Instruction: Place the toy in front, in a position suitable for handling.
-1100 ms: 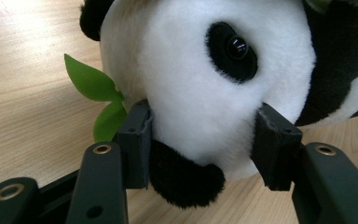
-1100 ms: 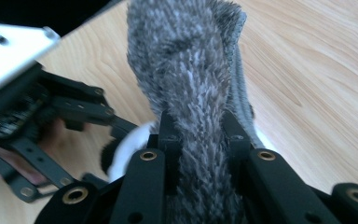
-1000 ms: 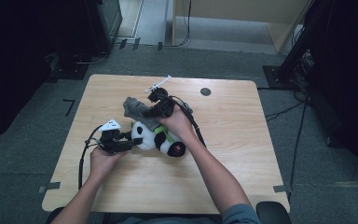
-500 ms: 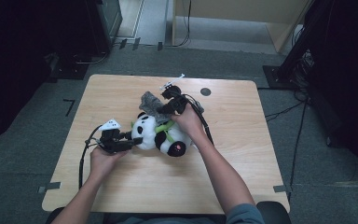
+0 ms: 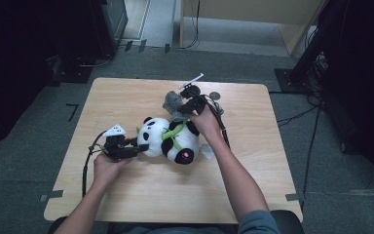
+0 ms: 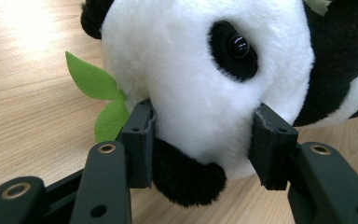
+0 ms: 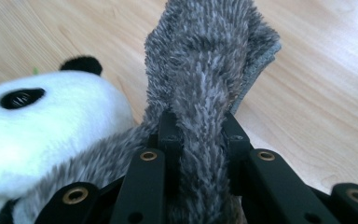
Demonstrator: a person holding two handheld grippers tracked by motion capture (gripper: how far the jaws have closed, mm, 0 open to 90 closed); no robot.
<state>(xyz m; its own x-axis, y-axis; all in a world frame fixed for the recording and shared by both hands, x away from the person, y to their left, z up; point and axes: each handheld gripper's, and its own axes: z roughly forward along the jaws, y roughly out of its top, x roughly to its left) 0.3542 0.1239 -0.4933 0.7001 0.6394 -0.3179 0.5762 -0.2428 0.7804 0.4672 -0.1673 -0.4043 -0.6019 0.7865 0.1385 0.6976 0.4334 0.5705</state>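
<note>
Wooden table (image 5: 126,195) on grey floor, dark equipment around the edges. Panda plush (image 5: 170,139) lies on its side near table centre. Left gripper (image 5: 135,147) sits at the panda's 9 o'clock; in the left gripper view its pads (image 6: 139,140) are pressed into the white head, with a green felt leaf (image 6: 93,81) beside them. Right gripper (image 5: 189,103), at the panda's 1 o'clock, is clamped narrowly on a fold of grey furry cloth (image 7: 205,79); the cloth's lower part drapes against the panda's head.

Judgement on the step: the cloth is being drawn clear of the toy. The left grip should stay firm on the head as an anchor. The right should pull steadily toward 1 o'clock and keep the fold deep between the pads, since plush pile slips easily.

Against the frame one second back: the right hand and cloth sat nearer the panda's 11 o'clock and now lie farther toward the far right. The left hand is unchanged.
</note>
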